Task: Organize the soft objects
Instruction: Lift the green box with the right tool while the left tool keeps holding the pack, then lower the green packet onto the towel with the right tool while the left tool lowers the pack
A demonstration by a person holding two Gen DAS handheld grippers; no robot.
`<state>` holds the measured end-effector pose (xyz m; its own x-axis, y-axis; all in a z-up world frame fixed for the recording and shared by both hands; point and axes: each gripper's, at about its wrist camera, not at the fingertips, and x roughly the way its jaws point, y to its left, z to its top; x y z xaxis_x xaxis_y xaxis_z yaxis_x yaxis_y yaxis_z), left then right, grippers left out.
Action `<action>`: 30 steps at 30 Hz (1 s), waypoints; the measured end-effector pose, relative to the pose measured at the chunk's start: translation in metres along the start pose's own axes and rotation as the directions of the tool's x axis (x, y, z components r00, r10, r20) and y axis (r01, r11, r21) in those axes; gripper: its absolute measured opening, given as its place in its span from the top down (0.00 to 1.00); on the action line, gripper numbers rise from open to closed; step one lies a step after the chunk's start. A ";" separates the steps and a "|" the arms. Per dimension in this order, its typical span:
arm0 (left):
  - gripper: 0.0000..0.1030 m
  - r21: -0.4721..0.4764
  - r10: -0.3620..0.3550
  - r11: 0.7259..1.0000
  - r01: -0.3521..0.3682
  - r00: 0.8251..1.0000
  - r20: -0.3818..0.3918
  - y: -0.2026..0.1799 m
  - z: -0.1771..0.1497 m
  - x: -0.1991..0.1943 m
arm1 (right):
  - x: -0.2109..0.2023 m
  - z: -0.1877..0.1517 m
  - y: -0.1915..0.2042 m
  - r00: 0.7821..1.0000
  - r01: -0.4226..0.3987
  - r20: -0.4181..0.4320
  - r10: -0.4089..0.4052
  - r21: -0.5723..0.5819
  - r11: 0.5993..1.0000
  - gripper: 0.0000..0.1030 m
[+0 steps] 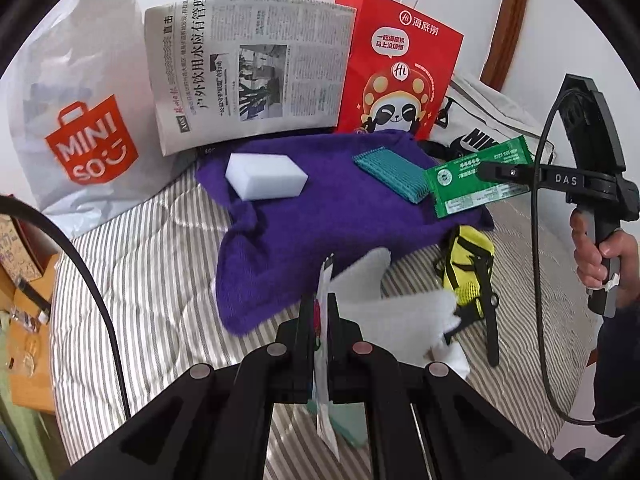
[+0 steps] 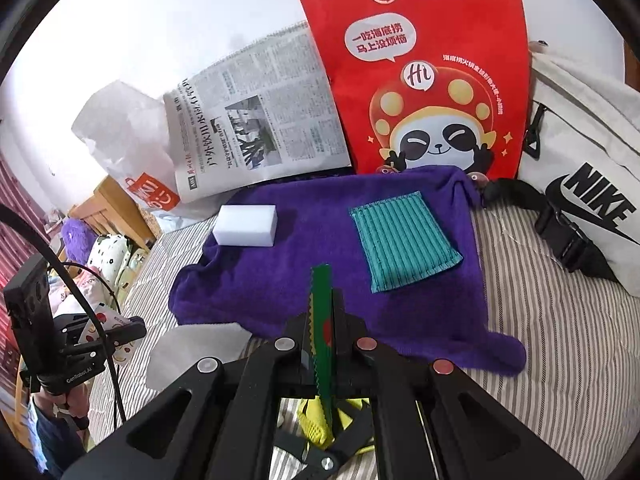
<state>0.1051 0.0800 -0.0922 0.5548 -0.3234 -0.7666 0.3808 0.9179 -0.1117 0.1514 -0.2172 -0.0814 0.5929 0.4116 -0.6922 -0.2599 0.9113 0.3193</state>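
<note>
At the bottom centre of its own view, the left gripper (image 1: 318, 316) pinches a white printed packet (image 1: 323, 368) edge-on. The right gripper (image 2: 322, 312) clamps a green packet (image 2: 320, 320). White sponge (image 2: 246, 225) and teal pad (image 2: 402, 240) lie on the purple towel (image 2: 312, 280) mid-frame.

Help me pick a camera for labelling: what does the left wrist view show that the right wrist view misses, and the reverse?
Only the left wrist view shows the green packet face-on in the shut right gripper, and the yellow pouch whole. Only the right wrist view shows the plush toys beside the bed and the white Nike bag in full. Both show the purple towel carrying the white sponge and teal cloth, the newspaper and the red paper bag.
</note>
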 end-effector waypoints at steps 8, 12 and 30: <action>0.95 0.000 -0.018 1.000 0.018 1.000 -0.004 0.007 0.027 0.018 | 0.029 0.015 -0.012 0.999 -0.028 -0.028 0.029 0.036 0.999 0.97; 0.95 0.016 -0.020 1.000 0.020 1.000 -0.006 0.006 0.044 0.030 | 0.045 0.019 -0.021 0.998 -0.040 -0.051 0.043 0.063 0.997 0.97; 0.95 0.006 -0.043 0.999 0.044 0.994 -0.100 0.010 0.072 0.107 | 0.075 0.016 -0.062 0.987 -0.046 -0.144 0.065 0.131 0.990 0.91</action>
<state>0.2215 0.0380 -0.1303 0.4608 -0.3378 -0.8207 0.4090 0.9015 -0.1414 0.2238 -0.2428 -0.1430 0.4585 0.4669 -0.7562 -0.1847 0.8824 0.4328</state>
